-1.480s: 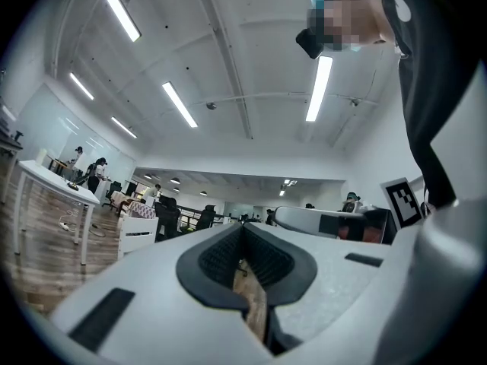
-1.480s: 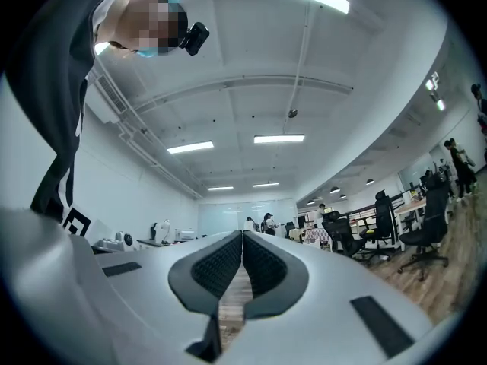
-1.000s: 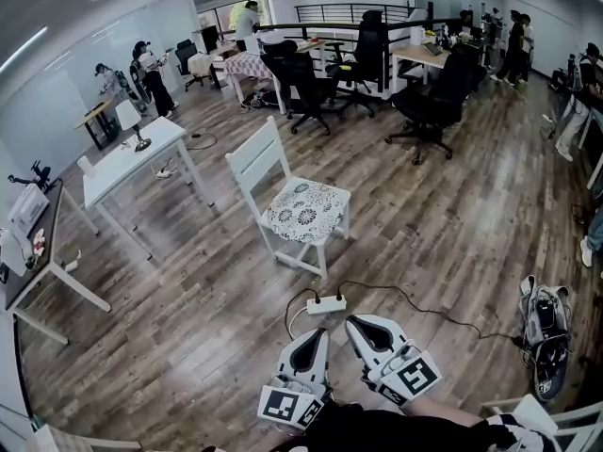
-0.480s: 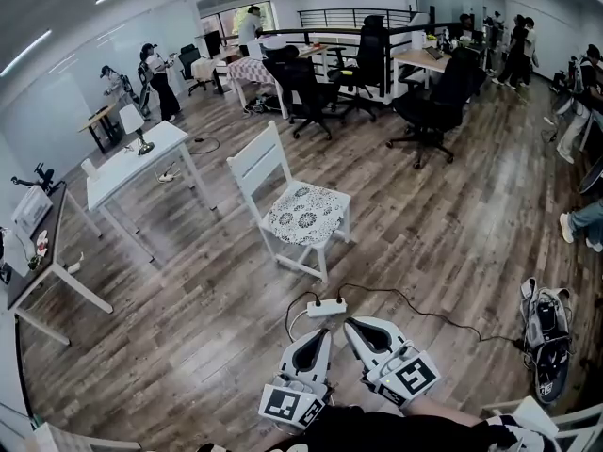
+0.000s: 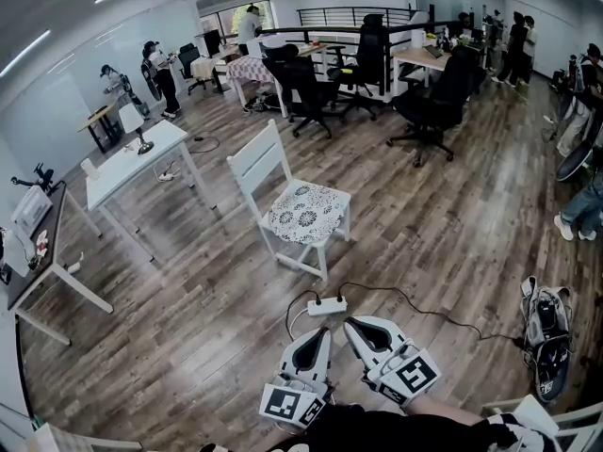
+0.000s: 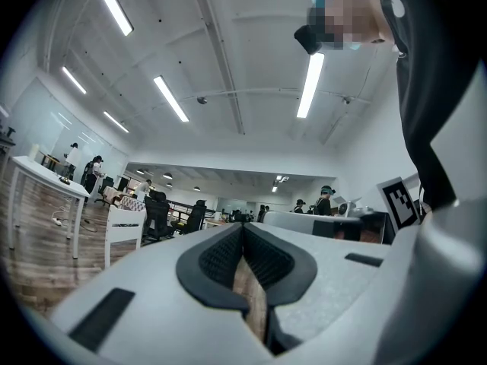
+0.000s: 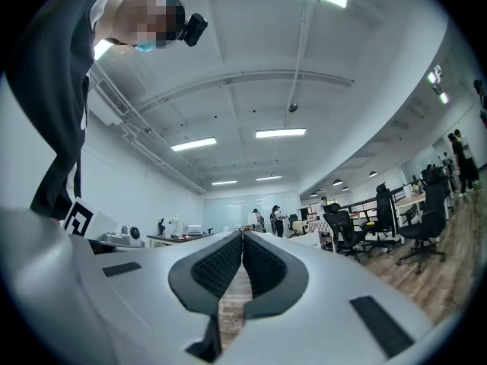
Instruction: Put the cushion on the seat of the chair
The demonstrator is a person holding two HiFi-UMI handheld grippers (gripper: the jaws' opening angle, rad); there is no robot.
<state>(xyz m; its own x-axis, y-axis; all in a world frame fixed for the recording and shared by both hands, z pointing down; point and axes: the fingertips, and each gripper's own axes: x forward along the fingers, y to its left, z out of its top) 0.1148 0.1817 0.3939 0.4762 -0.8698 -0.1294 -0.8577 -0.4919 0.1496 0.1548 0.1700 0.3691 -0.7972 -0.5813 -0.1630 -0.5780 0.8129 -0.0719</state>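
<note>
A white wooden chair [image 5: 257,159] stands mid-floor in the head view, and a white cushion with a dark floral pattern [image 5: 304,213] lies flat on its seat. Both grippers hang low near my body, well short of the chair. My left gripper [image 5: 322,332] has its jaws closed together with nothing between them, and so does my right gripper [image 5: 350,323]. The left gripper view shows the pads meeting [image 6: 242,228], with the chair [image 6: 124,233] small at far left. In the right gripper view the right gripper [image 7: 242,238] is shut, pointing up at the office.
A white power strip [image 5: 326,305] with a black cable lies on the wood floor between the grippers and the chair. A white table [image 5: 132,163] stands left of the chair, a small desk [image 5: 38,252] further left, black office chairs [image 5: 429,102] behind, a backpack [image 5: 544,332] at right.
Both grippers stay where they were and the cushion has not moved. Only people in the background and at the right edge have shifted.
</note>
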